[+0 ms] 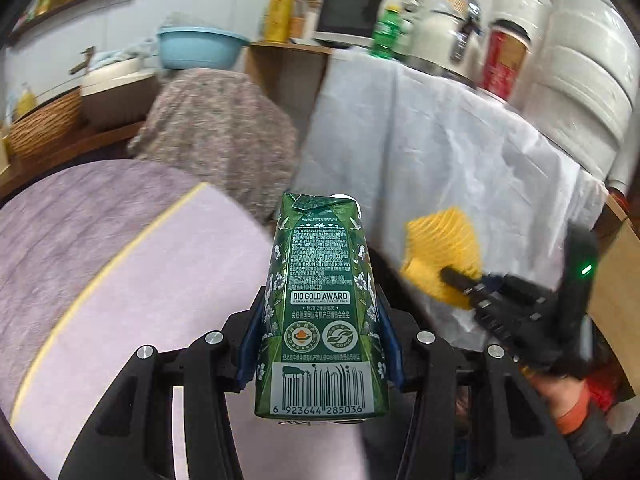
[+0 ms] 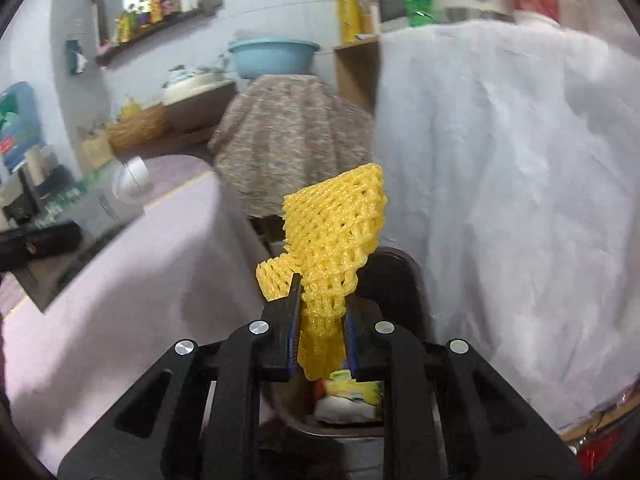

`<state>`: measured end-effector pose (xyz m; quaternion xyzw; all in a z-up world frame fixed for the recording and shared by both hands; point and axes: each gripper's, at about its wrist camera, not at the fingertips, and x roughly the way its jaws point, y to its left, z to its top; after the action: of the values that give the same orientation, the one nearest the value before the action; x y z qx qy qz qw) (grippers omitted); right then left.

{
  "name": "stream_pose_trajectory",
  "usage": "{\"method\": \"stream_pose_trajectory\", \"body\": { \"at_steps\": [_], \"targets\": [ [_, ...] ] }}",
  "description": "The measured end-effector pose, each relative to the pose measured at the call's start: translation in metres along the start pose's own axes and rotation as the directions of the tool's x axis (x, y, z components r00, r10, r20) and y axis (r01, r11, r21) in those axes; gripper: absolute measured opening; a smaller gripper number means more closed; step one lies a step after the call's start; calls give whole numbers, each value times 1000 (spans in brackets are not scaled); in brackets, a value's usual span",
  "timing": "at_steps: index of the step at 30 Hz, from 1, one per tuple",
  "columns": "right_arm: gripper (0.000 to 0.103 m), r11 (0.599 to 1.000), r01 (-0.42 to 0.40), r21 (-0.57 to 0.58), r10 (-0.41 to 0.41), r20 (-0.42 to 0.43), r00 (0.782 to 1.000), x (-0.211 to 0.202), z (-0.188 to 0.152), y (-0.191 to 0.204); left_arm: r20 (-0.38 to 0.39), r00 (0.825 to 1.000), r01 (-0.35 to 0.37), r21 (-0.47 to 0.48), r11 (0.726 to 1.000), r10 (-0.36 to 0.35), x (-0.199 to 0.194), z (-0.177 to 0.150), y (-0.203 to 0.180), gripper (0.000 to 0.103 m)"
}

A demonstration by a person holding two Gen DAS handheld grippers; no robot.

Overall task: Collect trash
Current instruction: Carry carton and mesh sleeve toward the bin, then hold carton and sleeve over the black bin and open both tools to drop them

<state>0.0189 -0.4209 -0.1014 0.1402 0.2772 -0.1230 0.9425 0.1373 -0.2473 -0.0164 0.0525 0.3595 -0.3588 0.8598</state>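
- Left wrist view: the left gripper has its blue pads pinching a green drink carton from both sides, the barcode end nearest the lens and the crumpled top pointing away.
- The carton hangs in the air, resting on nothing, above the edge of a pale purple covered surface with a thin yellow stripe along it.
- Off to the right, blurred, the right gripper shows from the side with a yellow foam net at its tip, in front of a hanging white cloth; a hand in an orange cuff grips its handle.
- Behind it all: a blue basin on a patterned cover, and a microwave further back.
- Right wrist view: the right gripper has its fingers nearly together, squeezing the lower part of the yellow foam net, which fans out upward beyond the tips.
- Directly below the net sits a dark bin; inside it I can see a yellow and white wrapper, partly hidden by the fingers.
- The bin stands between the purple covered surface on the left and the white cloth on the right.
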Motion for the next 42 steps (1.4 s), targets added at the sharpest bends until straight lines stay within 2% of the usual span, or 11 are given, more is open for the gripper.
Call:
{"method": "stream_pose_trajectory", "body": {
  "at_steps": [10, 14, 21, 22, 24, 26, 28, 29, 30, 36, 42],
  "targets": [
    [19, 994, 50, 99, -35, -151, 988, 70, -49, -57, -119, 992, 49, 4, 999, -49, 88, 0, -55, 49],
    [30, 990, 51, 133, -24, -194, 981, 95, -62, -66, -170, 985, 38, 0, 999, -38, 122, -2, -72, 49],
    [31, 979, 86, 183, -49, -197, 979, 94, -74, -75, -233, 973, 8, 16, 1000, -4, 159, -3, -87, 49],
    [37, 976, 98, 192, -61, -191, 980, 91, -75, -78, -240, 971, 4, 21, 1000, 1, 164, -3, -89, 49],
    [56, 971, 113, 209, -77, -171, 982, 85, -75, -81, -256, 967, 1, 30, 1000, 7, 174, -6, -93, 49],
    [59, 967, 145, 208, -115, -149, 982, 77, -74, -82, -263, 965, -11, 44, 999, 22, 183, -8, -96, 50],
    [59, 965, 164, 203, -139, -132, 981, 70, -74, -85, -259, 965, -13, 59, 998, 28, 187, -10, -99, 59],
    [60, 964, 172, 205, -149, -125, 981, 68, -72, -86, -254, 967, -14, 64, 998, 30, 188, -11, -99, 70],
    [61, 961, 183, 206, -162, -115, 980, 65, -71, -87, -247, 968, -18, 68, 997, 35, 188, -12, -99, 74],
    [61, 959, 201, 198, -188, -83, 979, 49, -68, -86, -209, 977, -20, 59, 998, 32, 170, -7, -92, 77],
    [63, 964, 204, 171, -200, -40, 979, 32, -57, -73, -109, 994, -15, 86, 996, 24, 118, -2, -86, 86]
  ]
}}
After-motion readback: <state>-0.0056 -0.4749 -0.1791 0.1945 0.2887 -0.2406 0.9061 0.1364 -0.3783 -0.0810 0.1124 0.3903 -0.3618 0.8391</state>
